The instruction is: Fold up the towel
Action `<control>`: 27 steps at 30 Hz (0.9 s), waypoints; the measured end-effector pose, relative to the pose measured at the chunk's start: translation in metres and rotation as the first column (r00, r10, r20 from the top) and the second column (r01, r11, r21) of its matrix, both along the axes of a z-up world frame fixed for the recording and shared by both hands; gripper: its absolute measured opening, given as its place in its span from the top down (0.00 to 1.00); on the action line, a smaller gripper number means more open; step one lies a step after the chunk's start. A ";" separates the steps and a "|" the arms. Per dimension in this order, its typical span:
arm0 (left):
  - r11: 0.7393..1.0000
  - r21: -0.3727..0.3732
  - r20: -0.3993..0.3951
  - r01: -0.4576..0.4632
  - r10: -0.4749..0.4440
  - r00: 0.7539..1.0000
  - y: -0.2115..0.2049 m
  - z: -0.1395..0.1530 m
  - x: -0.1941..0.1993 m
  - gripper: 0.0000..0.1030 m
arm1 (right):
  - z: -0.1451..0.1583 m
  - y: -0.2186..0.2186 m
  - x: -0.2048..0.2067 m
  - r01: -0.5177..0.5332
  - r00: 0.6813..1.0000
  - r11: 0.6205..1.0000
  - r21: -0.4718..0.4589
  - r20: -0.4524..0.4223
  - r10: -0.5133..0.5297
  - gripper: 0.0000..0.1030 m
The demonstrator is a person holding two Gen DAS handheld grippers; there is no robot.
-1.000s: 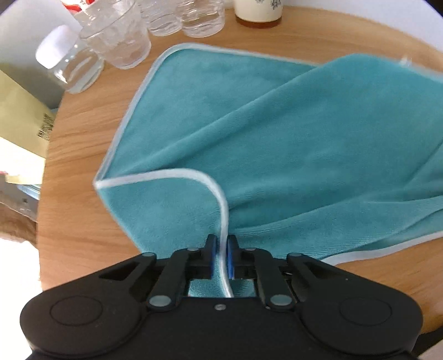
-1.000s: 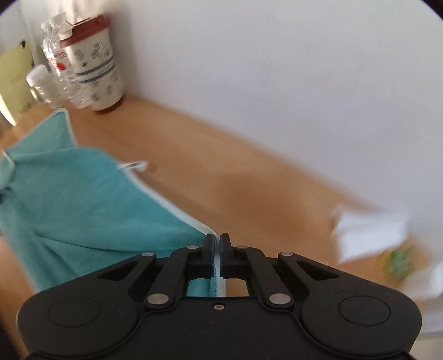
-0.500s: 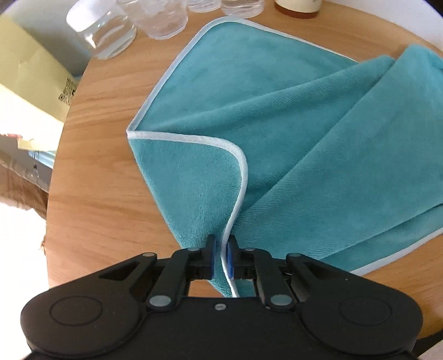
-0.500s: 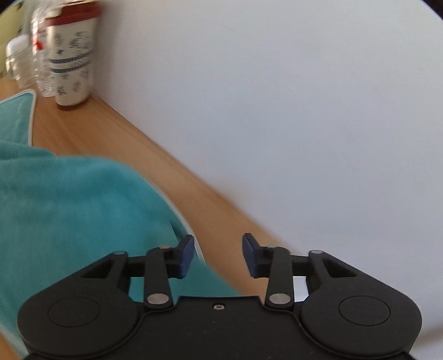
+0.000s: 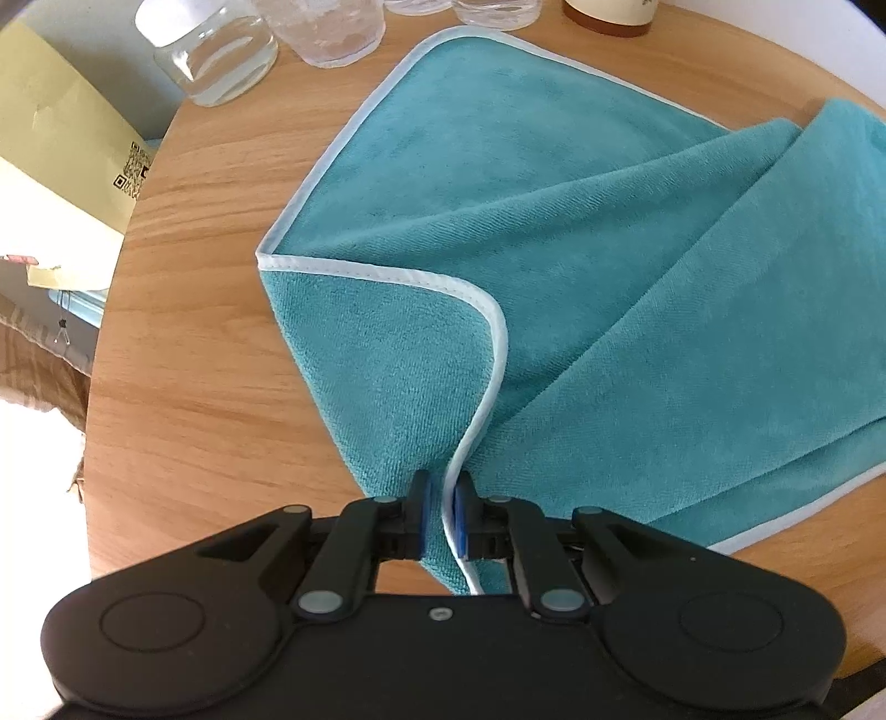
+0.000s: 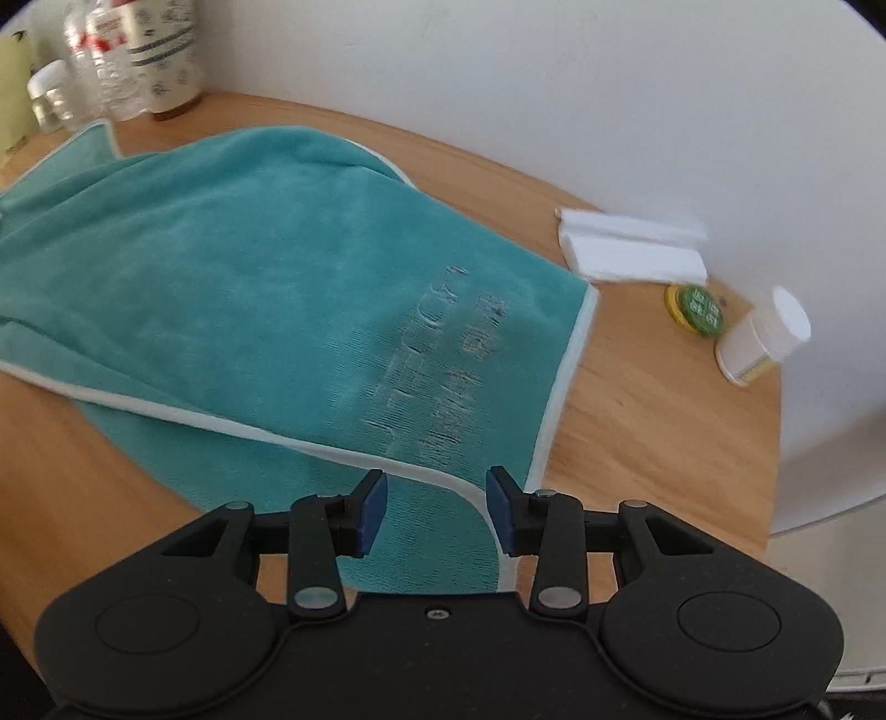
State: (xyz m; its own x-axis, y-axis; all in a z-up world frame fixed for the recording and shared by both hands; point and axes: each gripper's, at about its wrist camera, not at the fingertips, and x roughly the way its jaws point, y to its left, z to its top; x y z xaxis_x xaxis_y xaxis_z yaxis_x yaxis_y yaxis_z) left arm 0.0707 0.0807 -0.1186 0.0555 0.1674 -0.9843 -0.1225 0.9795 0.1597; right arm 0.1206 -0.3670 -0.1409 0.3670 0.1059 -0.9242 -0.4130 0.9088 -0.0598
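Observation:
A teal towel (image 5: 554, 249) with a pale hem lies partly folded on the round wooden table (image 5: 194, 387). My left gripper (image 5: 442, 518) is shut on the towel's near-left corner, the white hem running up between its blue pads. That corner is turned over onto the layer beneath. In the right wrist view the towel (image 6: 249, 266) shows its embroidered lettering, its top layer lying loosely over the lower one. My right gripper (image 6: 436, 507) is open just above the near right corner, with nothing gripped between its fingers.
A glass jar (image 5: 213, 52) and a tumbler (image 5: 332, 27) stand at the far left edge beside a yellow paper bag (image 5: 61, 144). A patterned cup (image 6: 166, 61) and water bottles (image 6: 105, 61) stand by the wall. White tissues (image 6: 631, 249), a green lid (image 6: 698, 310) and a small white bottle (image 6: 764, 338) lie at the right.
My right gripper opened, let go of the towel edge and drew back; that layer now lies on the table. My left gripper kept its hold while its corner shifted over the towel.

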 end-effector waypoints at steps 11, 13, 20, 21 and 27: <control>1.000 -0.009 0.050 -0.030 0.031 0.998 0.007 0.002 -0.010 0.94 | 0.014 -0.010 -0.016 -0.025 0.999 0.997 0.078 -0.028 0.027 0.96; 0.998 -0.017 0.059 -0.053 0.054 0.997 0.011 0.005 -0.012 0.94 | 0.026 -0.014 -0.030 -0.015 1.000 0.996 0.083 0.004 0.014 0.96; 0.990 -0.026 0.072 -0.135 0.137 0.988 0.031 0.013 -0.033 0.94 | 0.030 -0.020 -0.103 -0.022 0.999 0.996 0.087 -0.043 0.026 0.95; 0.989 -0.023 0.066 -0.148 0.149 0.987 0.034 0.012 -0.037 0.94 | 0.022 -0.020 -0.110 -0.019 0.997 0.997 0.078 -0.077 0.025 0.95; 0.975 -0.009 0.036 -0.222 0.222 0.974 0.053 0.007 -0.058 0.91 | 0.002 -0.026 -0.133 -0.036 0.985 0.999 0.018 -0.170 0.038 0.80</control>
